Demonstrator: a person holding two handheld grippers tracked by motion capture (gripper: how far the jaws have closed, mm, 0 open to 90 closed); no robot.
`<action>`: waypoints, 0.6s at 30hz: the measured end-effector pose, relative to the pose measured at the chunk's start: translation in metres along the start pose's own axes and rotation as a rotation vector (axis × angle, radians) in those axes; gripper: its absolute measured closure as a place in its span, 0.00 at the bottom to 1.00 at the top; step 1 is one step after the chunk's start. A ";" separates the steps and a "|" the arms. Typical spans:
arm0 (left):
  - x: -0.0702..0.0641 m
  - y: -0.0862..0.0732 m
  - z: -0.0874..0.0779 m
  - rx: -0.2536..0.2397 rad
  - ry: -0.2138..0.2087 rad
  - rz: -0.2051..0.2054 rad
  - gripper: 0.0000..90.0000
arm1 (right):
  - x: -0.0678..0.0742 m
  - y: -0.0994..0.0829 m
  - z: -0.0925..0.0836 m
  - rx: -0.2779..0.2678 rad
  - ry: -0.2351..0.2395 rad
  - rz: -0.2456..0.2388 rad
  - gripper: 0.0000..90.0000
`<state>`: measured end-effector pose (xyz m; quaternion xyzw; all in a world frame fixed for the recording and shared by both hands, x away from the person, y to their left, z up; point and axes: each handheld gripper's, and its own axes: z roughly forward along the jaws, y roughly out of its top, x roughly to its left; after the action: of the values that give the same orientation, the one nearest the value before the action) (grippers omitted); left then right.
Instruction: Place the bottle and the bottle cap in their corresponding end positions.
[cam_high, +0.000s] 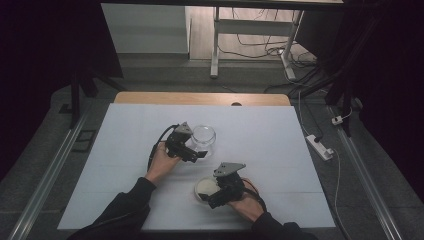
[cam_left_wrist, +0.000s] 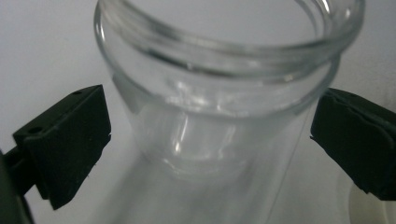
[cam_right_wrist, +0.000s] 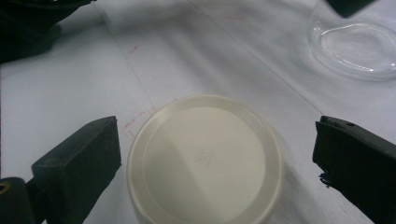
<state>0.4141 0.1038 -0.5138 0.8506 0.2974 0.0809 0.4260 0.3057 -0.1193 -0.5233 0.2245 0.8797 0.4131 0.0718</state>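
Observation:
A clear glass jar (cam_high: 204, 138) without a lid stands upright near the middle of the white table. My left gripper (cam_high: 199, 153) reaches it from the left. In the left gripper view the jar (cam_left_wrist: 219, 98) sits between the two black jaws of that gripper (cam_left_wrist: 210, 144), with a gap on each side: open. A cream round lid (cam_high: 205, 187) lies flat nearer the front edge. My right gripper (cam_high: 211, 196) is at it. In the right gripper view the lid (cam_right_wrist: 205, 158) lies between the spread jaws of the right gripper (cam_right_wrist: 215, 168), which do not touch it.
The white table (cam_high: 125, 150) has bare room to the left, right and far side. A wooden strip (cam_high: 200, 98) runs along its far edge. A power strip (cam_high: 320, 146) and cables lie on the floor at the right. The jar (cam_right_wrist: 359, 46) shows at the right gripper view's top right.

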 end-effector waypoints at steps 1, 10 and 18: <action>0.000 -0.002 -0.002 0.003 -0.006 -0.006 0.00 | 0.000 0.000 -0.001 -0.003 0.001 0.005 0.02; -0.011 -0.014 -0.019 0.002 -0.040 -0.028 0.00 | -0.006 -0.001 -0.014 -0.019 -0.014 0.013 0.01; -0.028 -0.024 -0.033 0.017 -0.043 -0.004 0.00 | -0.009 -0.004 -0.021 -0.020 -0.036 0.021 0.01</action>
<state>0.3683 0.1211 -0.5081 0.8552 0.2907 0.0593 0.4251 0.3062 -0.1403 -0.5133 0.2404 0.8717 0.4183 0.0854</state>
